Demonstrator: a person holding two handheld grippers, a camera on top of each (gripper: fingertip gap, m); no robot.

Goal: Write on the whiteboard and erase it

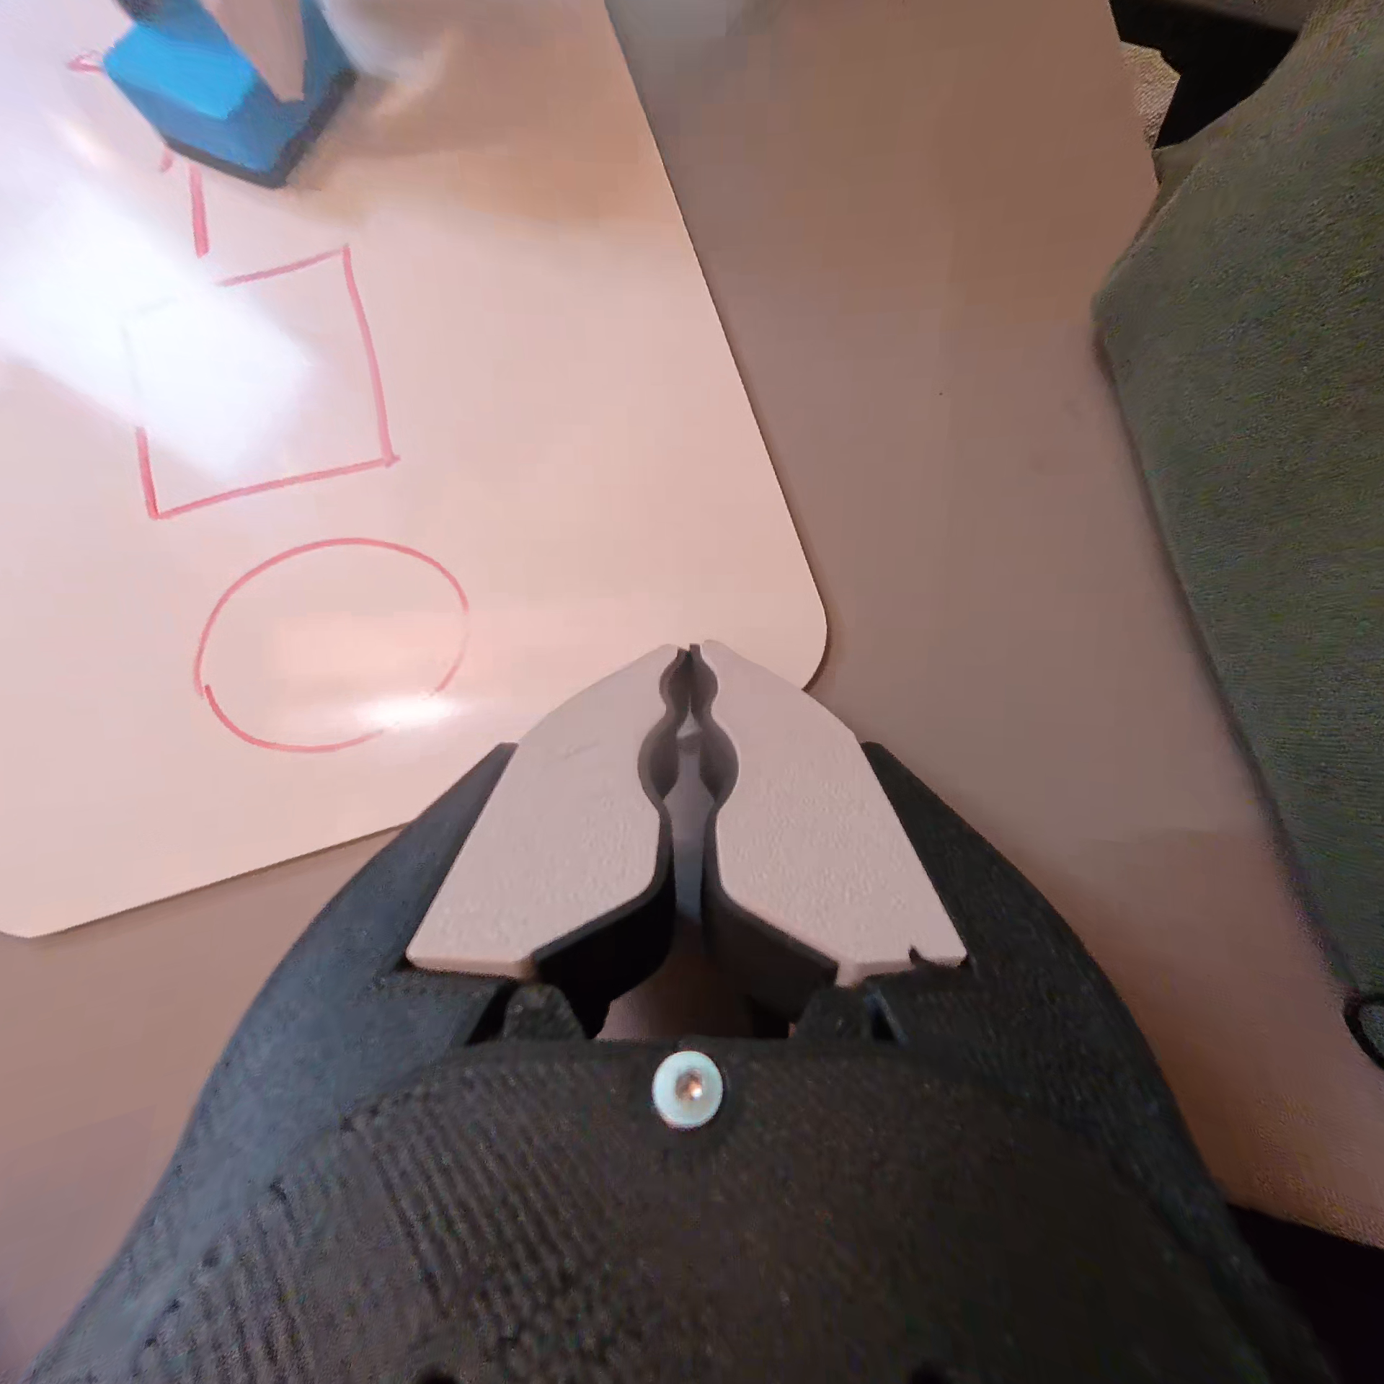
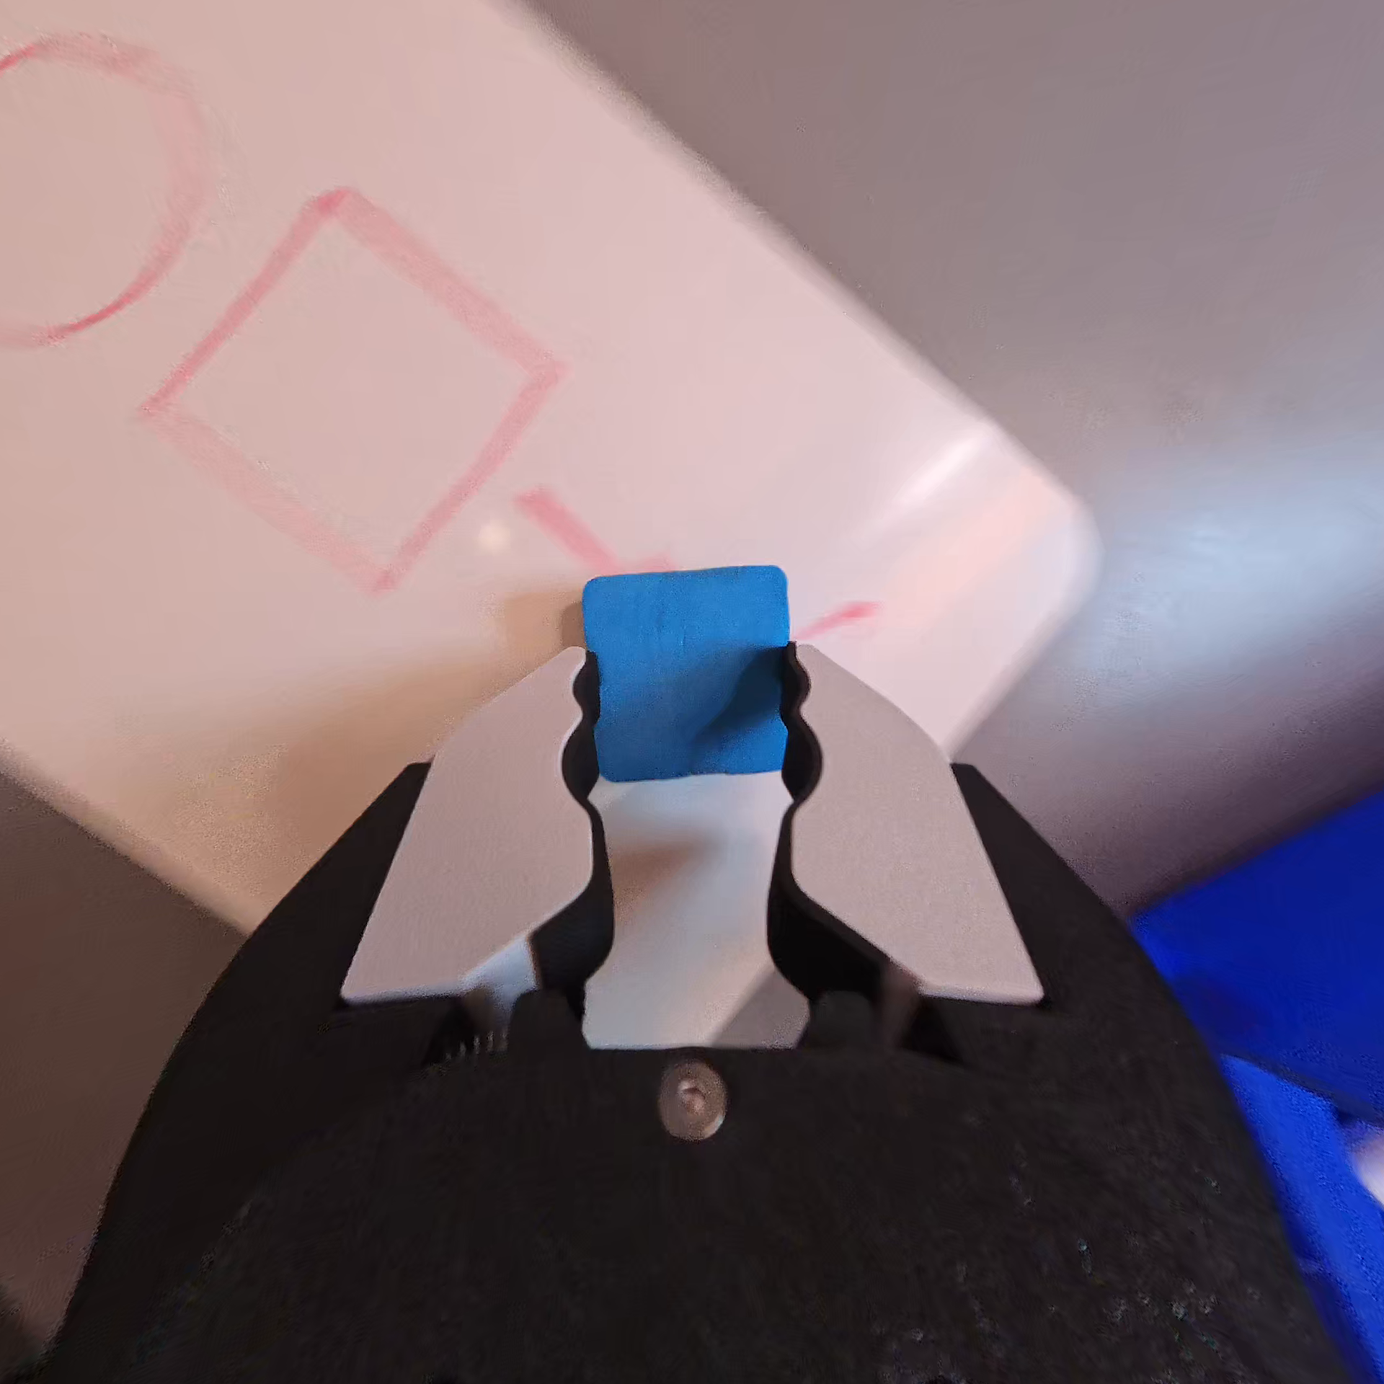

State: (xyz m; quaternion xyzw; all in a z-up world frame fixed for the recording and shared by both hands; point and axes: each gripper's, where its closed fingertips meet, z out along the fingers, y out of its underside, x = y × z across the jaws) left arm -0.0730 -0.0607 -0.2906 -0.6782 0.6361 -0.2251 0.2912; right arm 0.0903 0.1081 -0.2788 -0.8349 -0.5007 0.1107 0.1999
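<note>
A white whiteboard lies flat on a beige table. It bears a red circle, a red square and leftover red strokes beyond the square. My right gripper is shut on a blue eraser with a dark felt base, and it presses down on the board by those strokes. The eraser also shows at the top left of the left wrist view. My left gripper is shut and empty, at the board's near right corner. The circle and square appear blurred in the right wrist view.
A grey-green fabric seat stands to the right of the table. A bright blue object sits at the lower right of the right wrist view. Bare table runs along the board's right side. Across from one pair of fingers to the other is roughly 25 cm.
</note>
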